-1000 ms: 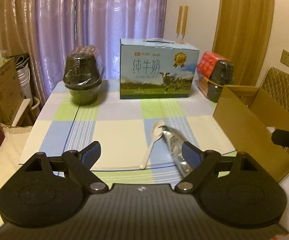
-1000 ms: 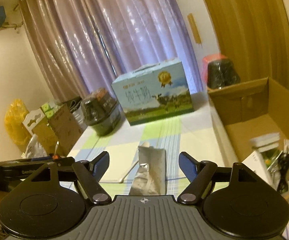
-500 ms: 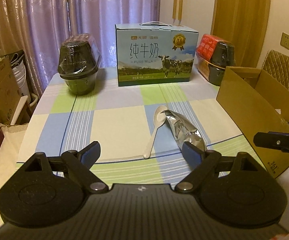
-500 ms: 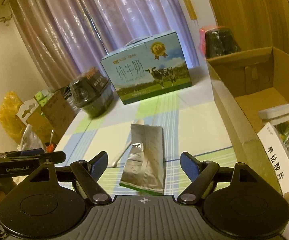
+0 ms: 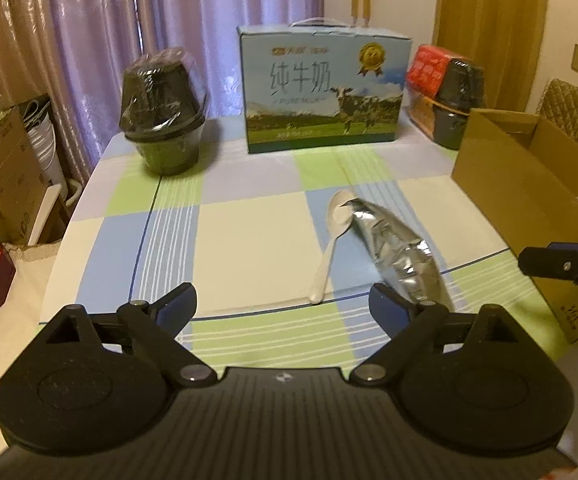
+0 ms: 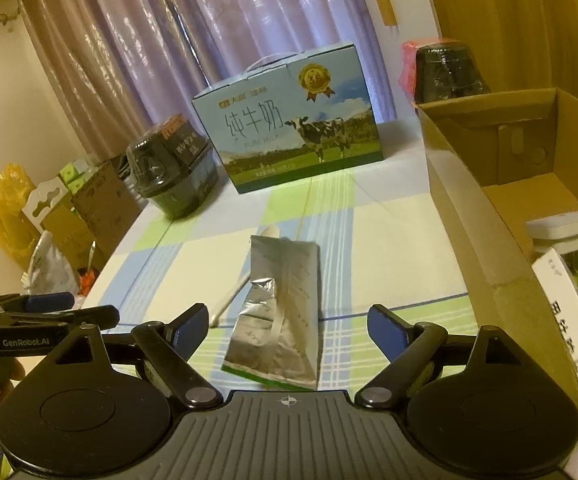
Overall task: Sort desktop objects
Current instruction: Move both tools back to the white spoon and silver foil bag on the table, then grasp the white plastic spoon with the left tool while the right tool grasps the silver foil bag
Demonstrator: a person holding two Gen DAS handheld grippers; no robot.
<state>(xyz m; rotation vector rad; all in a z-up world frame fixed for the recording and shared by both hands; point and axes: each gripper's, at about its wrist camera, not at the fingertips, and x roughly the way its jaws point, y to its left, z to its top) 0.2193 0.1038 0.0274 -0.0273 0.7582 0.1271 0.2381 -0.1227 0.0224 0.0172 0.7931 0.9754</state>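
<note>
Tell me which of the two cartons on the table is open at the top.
The plain brown cardboard box at the table's right edge: its flaps stand open and items lie inside. The blue milk carton with the cow picture at the far end is closed, its carry handle up.

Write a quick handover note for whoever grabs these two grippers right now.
Left gripper: open, empty, held over the near table edge.
Right gripper: open, empty, lined up on the silver pouch.
The pouch lies flat on the checked tablecloth, with the white spoon beside it on its left.
Done: several items already sit in the cardboard box at right.
Left: pouch and spoon not yet sorted.
</note>
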